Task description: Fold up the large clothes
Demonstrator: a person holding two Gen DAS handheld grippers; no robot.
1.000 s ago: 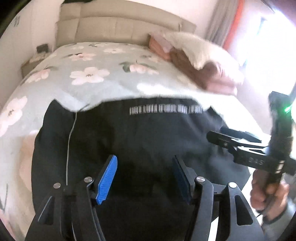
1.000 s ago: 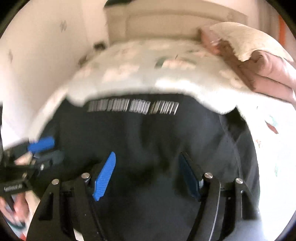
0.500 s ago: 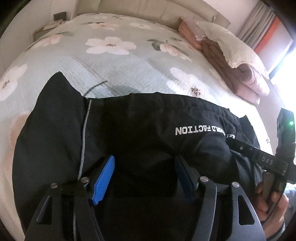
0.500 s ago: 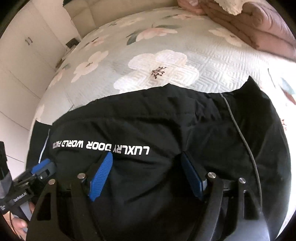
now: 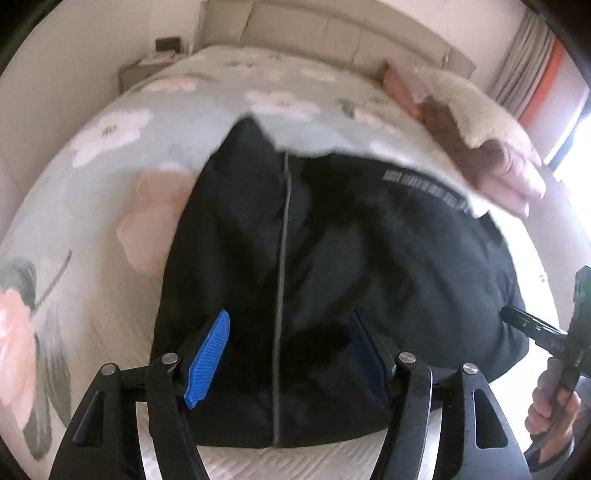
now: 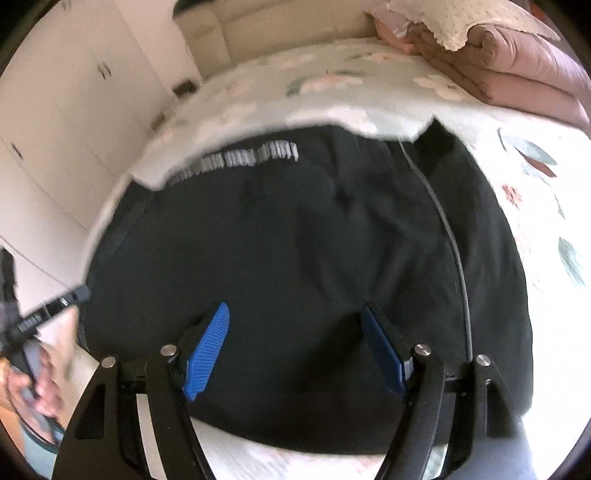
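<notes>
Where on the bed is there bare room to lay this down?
Bare floral bedspread lies between the black jacket and the beige headboard, and along the jacket's left. The right is crowded by folded pink blankets.

Count, taken outward from the bed [image 5: 110, 206]:
- Beds: 1.
- Black garments [image 5: 332, 277] on the bed: 1, with 1 pale zip line [image 5: 282, 258] and 1 line of white lettering [image 5: 424, 186].
- Grippers over the bed's near edge: 2, left gripper [image 5: 288, 354] and right gripper [image 6: 295, 349], each with 2 blue pads.
- Folded blanket stacks [image 6: 517, 62] at the bed's far right: 1.
- Headboards [image 5: 332, 33]: 1.
</notes>
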